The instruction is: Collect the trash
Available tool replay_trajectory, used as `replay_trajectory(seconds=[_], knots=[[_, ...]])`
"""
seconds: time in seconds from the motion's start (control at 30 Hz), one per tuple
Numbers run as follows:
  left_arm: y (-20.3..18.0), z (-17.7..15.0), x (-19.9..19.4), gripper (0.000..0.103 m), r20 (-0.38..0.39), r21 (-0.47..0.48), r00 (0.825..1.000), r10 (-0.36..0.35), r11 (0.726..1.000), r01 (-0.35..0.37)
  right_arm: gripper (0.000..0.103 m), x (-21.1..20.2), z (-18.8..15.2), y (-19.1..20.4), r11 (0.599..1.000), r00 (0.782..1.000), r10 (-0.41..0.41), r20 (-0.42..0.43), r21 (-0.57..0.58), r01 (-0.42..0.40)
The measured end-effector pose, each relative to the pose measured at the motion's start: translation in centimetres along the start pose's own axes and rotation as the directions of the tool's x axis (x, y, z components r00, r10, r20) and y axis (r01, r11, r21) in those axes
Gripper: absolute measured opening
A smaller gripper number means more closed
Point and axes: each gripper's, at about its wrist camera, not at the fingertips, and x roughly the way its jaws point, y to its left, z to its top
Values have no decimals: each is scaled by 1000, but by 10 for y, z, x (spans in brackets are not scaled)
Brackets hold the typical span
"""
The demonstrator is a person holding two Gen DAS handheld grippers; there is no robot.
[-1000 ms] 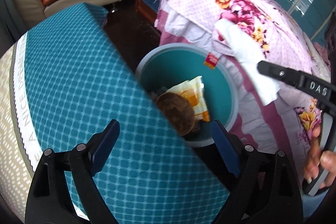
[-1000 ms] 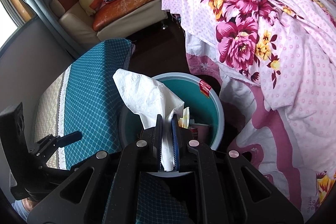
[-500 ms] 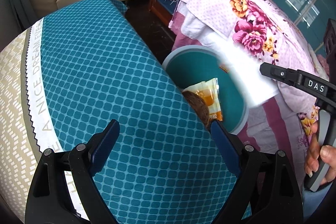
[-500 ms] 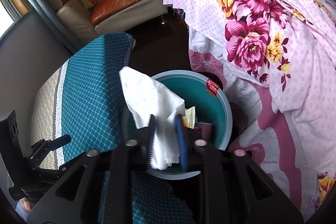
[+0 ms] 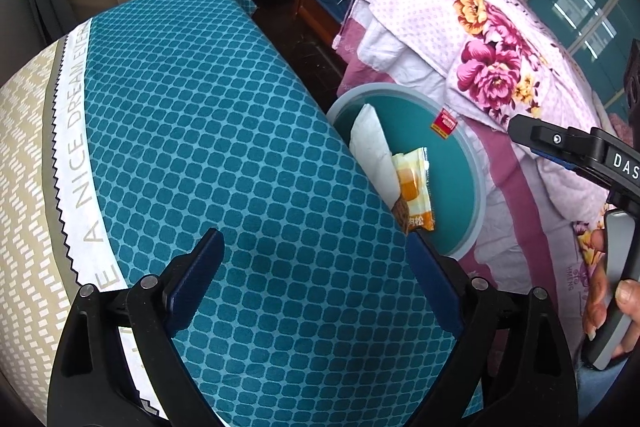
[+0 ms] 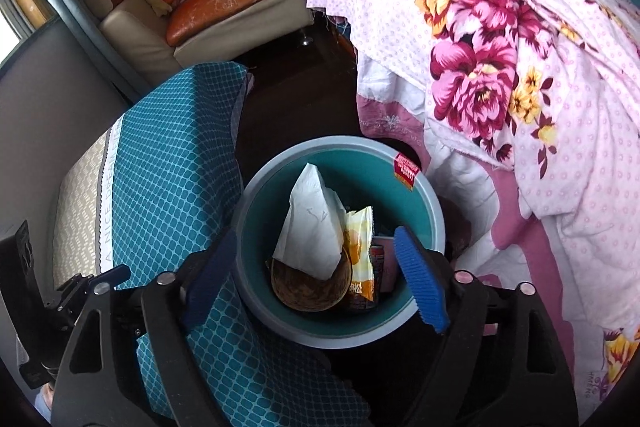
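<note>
The right tongs (image 6: 316, 279) have just been opening and stand wide above the bin (image 6: 280, 323), nothing between them. The tissue (image 6: 312, 227) lies inside the bin on a wrapper (image 6: 360, 251) and a bowl (image 6: 308, 291). The left tongs (image 5: 316, 291), wide and empty, hover over the surface (image 5: 224, 155) beside the bin. No further trash is visible there.

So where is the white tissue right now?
In the right wrist view the white tissue lies inside the teal bin, resting on a brown bowl, left of a yellow snack wrapper.
</note>
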Motion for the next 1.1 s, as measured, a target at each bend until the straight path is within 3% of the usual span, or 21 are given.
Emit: replay_trajectory(seconds=[0.27,0.47,0.67,0.93,1.1], knots=[[0,-3,-3,93,-8,-2,1000,24,1000,-24,83,2,-6,3,1000,999,21,-33,-4,-21],[-2,-9,-12,93,-7,-14,999,42,999,-42,95,-14,-13,3,999,999,49,3,0,-49],[-6,-16,-29,98,17,-18,998,56,998,-56,96,-28,-20,13,997,998,58,5,-53,-57],[-14,-32,-58,99,66,-16,993,100,995,-100,96,-66,-41,37,984,991,-52,120,-164,72],[-14,-45,-75,99,96,-29,989,110,994,-108,96,-83,-48,43,976,988,-72,140,-192,98]])
